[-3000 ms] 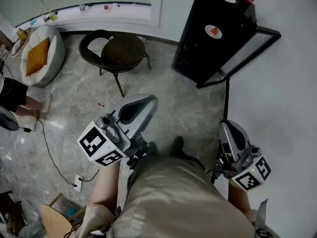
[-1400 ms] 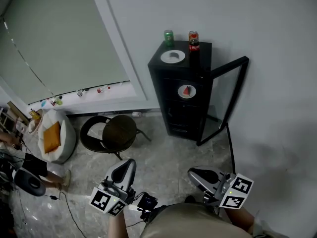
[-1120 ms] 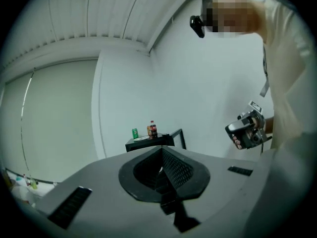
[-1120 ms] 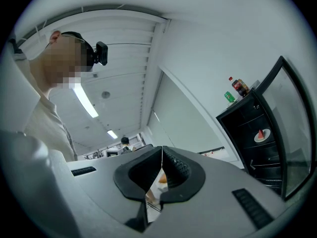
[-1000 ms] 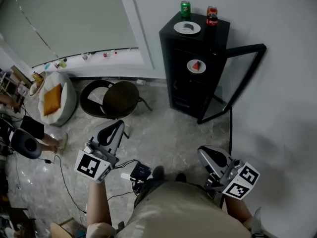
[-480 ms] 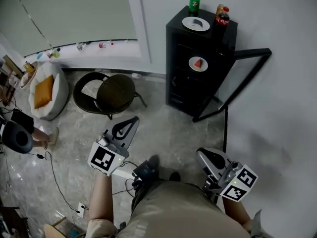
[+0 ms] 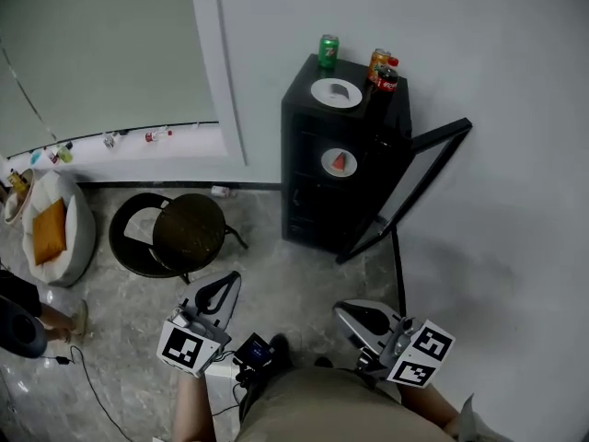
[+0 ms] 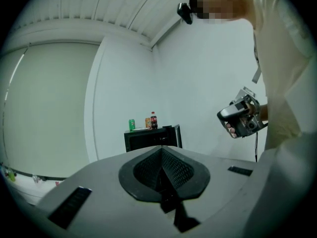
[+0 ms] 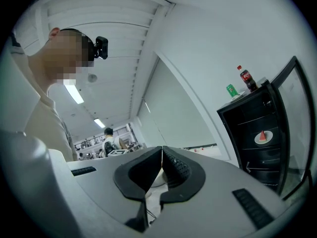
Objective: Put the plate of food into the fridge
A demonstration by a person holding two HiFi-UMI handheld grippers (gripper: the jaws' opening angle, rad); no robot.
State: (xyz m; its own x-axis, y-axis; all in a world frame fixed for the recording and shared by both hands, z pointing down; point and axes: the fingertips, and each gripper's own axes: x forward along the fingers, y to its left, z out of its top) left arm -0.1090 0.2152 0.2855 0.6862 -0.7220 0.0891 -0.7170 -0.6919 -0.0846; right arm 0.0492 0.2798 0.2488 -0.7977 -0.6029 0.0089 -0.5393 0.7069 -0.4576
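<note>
Head view: the left claw (image 7: 230,280) and the right claw (image 7: 344,309) are low. The plate of food (image 7: 339,162) sits inside the open fridge (image 7: 308,201), far ahead of both.

Left gripper view: the left claw is clenched and empty, with the fridge straight ahead.

Right gripper view: the right claw is clenched and empty, with the plate of food far off to its right.

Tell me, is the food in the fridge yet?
Done: the plate of food sits inside the fridge. In hand: nothing; the left gripper and right gripper are both shut, empty. Left: the door stands open, so probably closing it.
</note>
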